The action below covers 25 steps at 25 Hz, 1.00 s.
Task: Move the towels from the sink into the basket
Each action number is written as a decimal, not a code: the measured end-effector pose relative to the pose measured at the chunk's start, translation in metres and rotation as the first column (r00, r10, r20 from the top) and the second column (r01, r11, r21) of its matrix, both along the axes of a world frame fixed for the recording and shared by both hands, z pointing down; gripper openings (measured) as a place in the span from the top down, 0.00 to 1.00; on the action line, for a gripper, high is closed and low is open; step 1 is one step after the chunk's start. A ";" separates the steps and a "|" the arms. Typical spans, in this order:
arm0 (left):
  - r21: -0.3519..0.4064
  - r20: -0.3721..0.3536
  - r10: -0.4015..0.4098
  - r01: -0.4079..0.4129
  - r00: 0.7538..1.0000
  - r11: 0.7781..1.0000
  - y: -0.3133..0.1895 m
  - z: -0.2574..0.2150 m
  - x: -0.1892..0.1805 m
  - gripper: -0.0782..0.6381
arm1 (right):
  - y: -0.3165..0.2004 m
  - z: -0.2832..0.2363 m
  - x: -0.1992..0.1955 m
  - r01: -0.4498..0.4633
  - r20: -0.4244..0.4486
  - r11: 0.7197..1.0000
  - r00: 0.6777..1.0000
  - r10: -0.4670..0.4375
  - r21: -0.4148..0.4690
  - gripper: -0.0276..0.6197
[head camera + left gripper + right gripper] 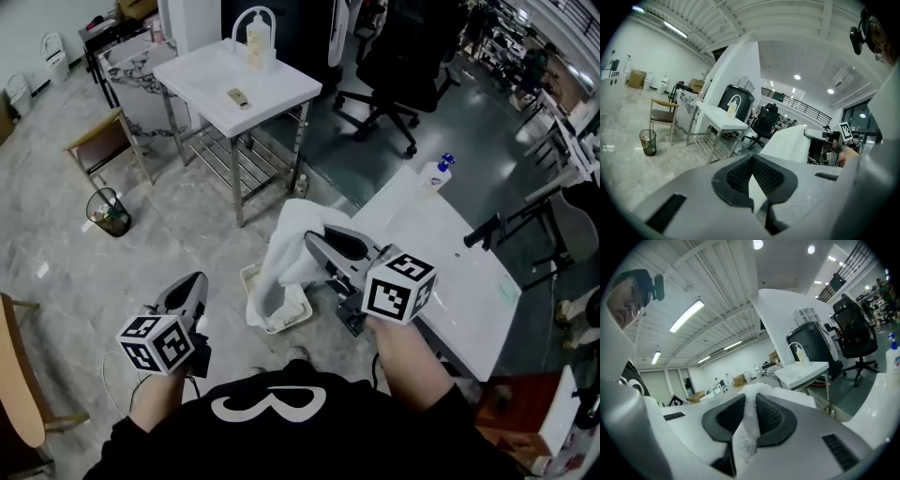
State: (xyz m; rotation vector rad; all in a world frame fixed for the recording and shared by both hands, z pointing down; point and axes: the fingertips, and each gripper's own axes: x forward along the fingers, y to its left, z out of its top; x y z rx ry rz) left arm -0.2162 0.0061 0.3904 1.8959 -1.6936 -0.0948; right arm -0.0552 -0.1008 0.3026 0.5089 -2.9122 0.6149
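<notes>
A white towel [284, 251] hangs from my right gripper [315, 243], whose jaws are shut on its upper fold; in the right gripper view the cloth [745, 430] is pinched between the black pads [771, 417]. The towel droops over a white basket [298, 317] on the floor. The white sink [236, 79] stands farther off, at the top of the head view. My left gripper [191, 284] is low at the left, apart from towel and basket, its jaws together with nothing in them. From the left gripper view the towel [787, 140] shows ahead to the right.
A white table [469, 281] with a spray bottle [437, 172] stands to the right. A soap bottle [257, 43] sits on the sink. On the left are a wire waste bin [108, 212] and a wooden chair [99, 142]. A black office chair [394, 66] is behind.
</notes>
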 end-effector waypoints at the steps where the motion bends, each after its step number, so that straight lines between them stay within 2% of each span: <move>1: -0.005 0.001 -0.018 0.018 1.000 1.000 0.005 -0.001 -0.002 0.88 | 0.004 0.002 -0.006 0.024 0.006 1.000 1.000 -0.024 -0.012 0.85; 8: -0.042 0.010 -0.132 0.132 0.991 0.990 0.050 0.008 -0.043 0.88 | 0.032 0.044 -0.064 0.139 -0.043 0.987 0.989 -0.143 -0.080 0.85; 13: -0.087 0.013 -0.201 0.202 0.979 0.976 0.073 0.021 -0.062 0.88 | 0.030 0.089 -0.086 0.157 -0.128 0.979 0.977 -0.174 -0.132 0.85; 18: -0.147 0.016 -0.243 0.243 0.970 0.959 0.082 0.043 -0.066 0.88 | 0.029 0.141 -0.100 0.174 -0.183 0.965 0.961 -0.210 -0.194 0.85; 25: -0.225 0.018 -0.266 0.263 0.964 0.938 0.072 0.090 -0.069 0.88 | 0.034 0.215 -0.125 0.216 -0.270 0.951 0.923 -0.273 -0.220 0.85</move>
